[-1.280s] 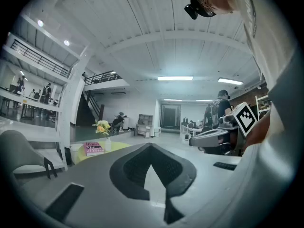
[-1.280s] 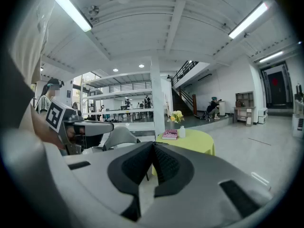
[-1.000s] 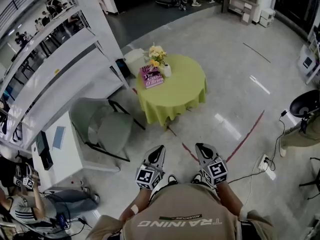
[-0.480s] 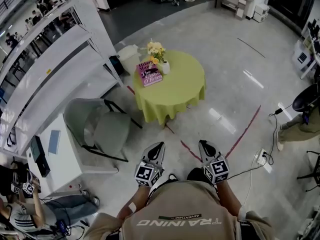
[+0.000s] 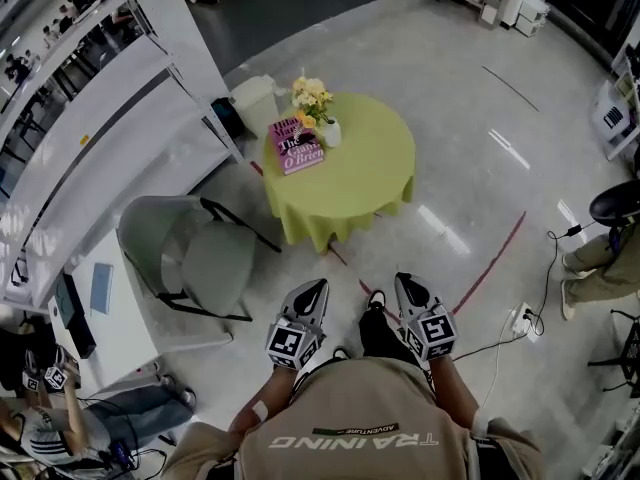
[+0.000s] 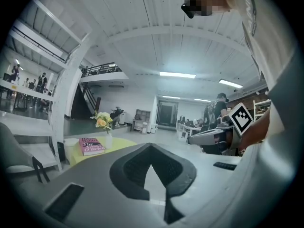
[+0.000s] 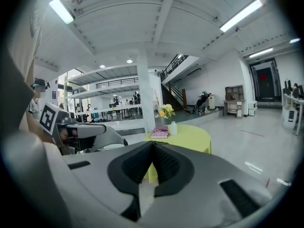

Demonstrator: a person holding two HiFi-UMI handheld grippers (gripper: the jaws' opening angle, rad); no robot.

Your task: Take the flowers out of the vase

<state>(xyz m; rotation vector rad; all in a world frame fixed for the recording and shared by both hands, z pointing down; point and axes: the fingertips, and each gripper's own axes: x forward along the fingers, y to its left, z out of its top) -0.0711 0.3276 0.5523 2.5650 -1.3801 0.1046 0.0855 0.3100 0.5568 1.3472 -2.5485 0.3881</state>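
Yellow and white flowers (image 5: 311, 96) stand in a small white vase (image 5: 331, 133) on a round table with a lime-green cloth (image 5: 370, 173), far ahead of both grippers. A pink book (image 5: 298, 148) lies just left of the vase. My left gripper (image 5: 312, 288) and right gripper (image 5: 405, 282) are held side by side in front of my body, both shut and empty, pointing towards the table. In the left gripper view the flowers (image 6: 102, 121) show small at the left, beyond the left gripper (image 6: 151, 145). The right gripper (image 7: 153, 142) sees the flowers (image 7: 166, 110) almost straight ahead.
A grey chair (image 5: 200, 258) stands left of my path, with white shelving (image 5: 110, 138) behind it. A white bin (image 5: 253, 101) sits beside the table. A red line (image 5: 490, 268), cables and a power strip (image 5: 525, 320) lie on the floor at right. A person (image 5: 610, 258) stands at the right edge.
I have walked forward: the table, chair and floor have slid nearer in the head view. Both grippers stay shut and side by side in front of me.
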